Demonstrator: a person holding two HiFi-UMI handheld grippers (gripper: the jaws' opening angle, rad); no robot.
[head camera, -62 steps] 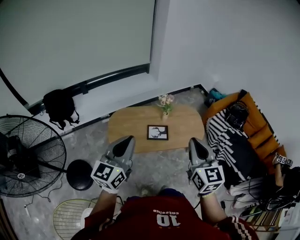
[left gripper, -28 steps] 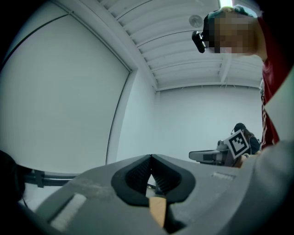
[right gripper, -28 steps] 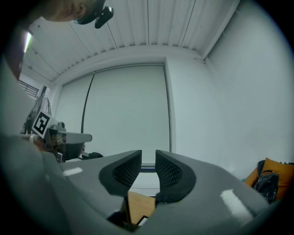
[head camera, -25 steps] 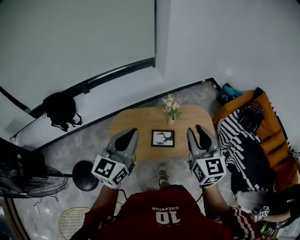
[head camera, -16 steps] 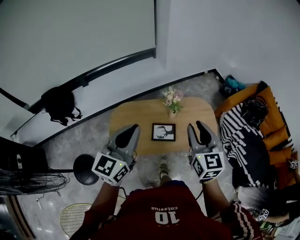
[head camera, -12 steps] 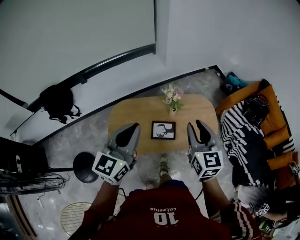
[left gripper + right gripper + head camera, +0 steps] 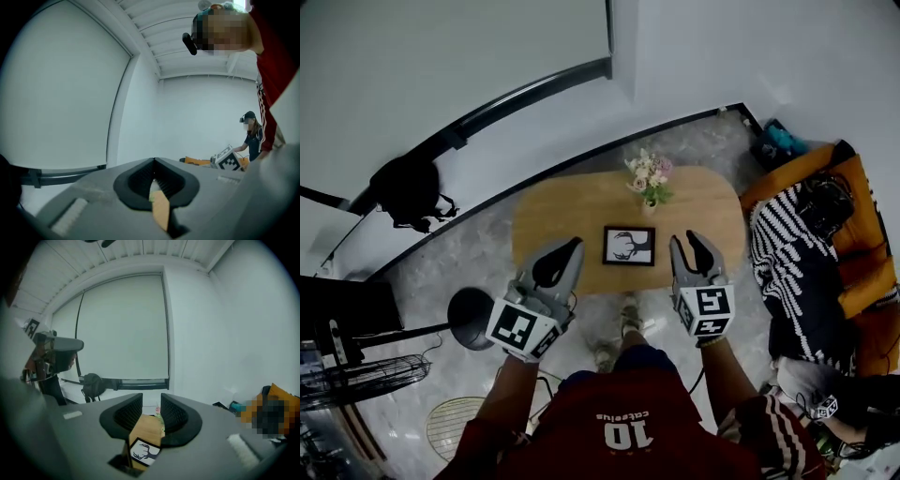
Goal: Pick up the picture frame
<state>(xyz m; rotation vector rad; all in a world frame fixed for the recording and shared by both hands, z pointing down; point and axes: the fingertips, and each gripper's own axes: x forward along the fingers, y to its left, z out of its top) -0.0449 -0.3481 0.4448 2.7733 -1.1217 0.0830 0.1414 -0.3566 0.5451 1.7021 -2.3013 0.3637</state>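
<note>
The picture frame [image 7: 629,246] lay flat near the middle of the wooden worktop [image 7: 553,220], just in front of a small vase of flowers [image 7: 650,178]. I held both grippers above the near edge, one to each side of the frame and apart from it.

My right gripper [image 7: 691,251] had its jaws spread with nothing between the pads. Through that gap its own view showed the frame far below, with its lower edge cut off by the gripper body.

My left gripper [image 7: 555,265] had its jaws pressed together at the tips. Its view gave only a thin sliver of worktop through the slit below them, and the gripper body blocked everything else low down.
</note>
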